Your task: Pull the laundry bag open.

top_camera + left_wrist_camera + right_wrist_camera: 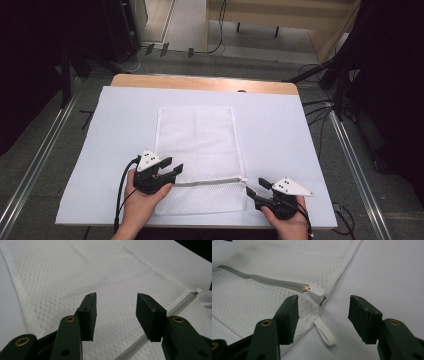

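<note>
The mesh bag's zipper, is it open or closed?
Closed. In the right gripper view the zipper runs as one joined grey line, and its slider sits at the end by the bag's edge.

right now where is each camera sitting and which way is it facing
High view: fixed above the person's side of the table, looking forward and down on the white mesh bag; both forearms enter from the bottom, with the left gripper and right gripper.
Left gripper view: rides the left gripper, looking along its open jaws over the mesh toward the zipper.
Right gripper view: rides the right gripper, facing the bag's corner, the zipper pull and a white loop.
Shared: all three show the bag and its zipper.
</note>
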The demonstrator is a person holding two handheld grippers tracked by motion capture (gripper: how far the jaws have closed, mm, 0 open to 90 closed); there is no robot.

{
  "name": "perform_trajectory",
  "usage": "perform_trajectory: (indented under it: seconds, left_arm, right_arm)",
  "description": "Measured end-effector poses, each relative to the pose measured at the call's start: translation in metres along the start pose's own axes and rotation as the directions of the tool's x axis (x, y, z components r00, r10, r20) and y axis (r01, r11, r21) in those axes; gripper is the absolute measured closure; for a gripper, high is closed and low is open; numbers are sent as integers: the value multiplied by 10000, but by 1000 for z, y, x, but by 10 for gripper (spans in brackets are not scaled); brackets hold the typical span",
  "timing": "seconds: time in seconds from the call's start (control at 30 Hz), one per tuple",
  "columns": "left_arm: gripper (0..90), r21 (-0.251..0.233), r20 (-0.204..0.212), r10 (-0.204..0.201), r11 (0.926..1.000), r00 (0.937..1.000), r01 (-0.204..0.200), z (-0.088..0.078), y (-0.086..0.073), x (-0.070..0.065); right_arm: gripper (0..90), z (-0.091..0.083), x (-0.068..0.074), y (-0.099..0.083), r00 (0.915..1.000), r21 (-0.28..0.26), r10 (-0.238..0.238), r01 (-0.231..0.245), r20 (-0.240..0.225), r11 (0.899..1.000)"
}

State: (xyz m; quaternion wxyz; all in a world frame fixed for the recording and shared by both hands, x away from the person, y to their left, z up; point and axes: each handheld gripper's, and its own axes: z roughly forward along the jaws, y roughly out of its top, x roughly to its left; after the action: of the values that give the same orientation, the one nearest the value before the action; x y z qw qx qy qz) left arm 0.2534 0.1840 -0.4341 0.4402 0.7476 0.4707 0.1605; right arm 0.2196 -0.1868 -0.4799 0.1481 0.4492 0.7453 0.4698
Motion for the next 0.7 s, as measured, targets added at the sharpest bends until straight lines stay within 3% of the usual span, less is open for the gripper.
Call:
perform_trajectory:
  seconds: [0.1, 0.37, 0.57, 0.63, 0.7]
  left_arm:
    - [523, 22, 110, 38, 10000, 9999, -38, 2, 1, -3]
    - [527, 129, 322, 230, 9996, 9992, -234, 8, 1, -12]
    - [529, 233, 533, 374, 9990, 9979, -387, 13, 0, -21]
    - [529, 268, 664, 431, 9986, 9969, -450, 17, 1, -27]
    - [529, 288, 748, 479, 9983, 9960, -502, 18, 1, -30]
  right_arm:
    - [418, 6, 0, -1, 9995, 176, 221, -218, -209, 9996]
    - [445, 11, 2, 0, 9998, 452, 113, -105, -186, 9989]
    - [485, 18, 8, -2, 9986, 774, -311, 343, -424, 9964]
    - [492, 21, 12, -1, 9988, 736, -339, 364, -350, 9966]
    - [490, 23, 15, -2, 9981, 813, -605, 593, 131, 9949]
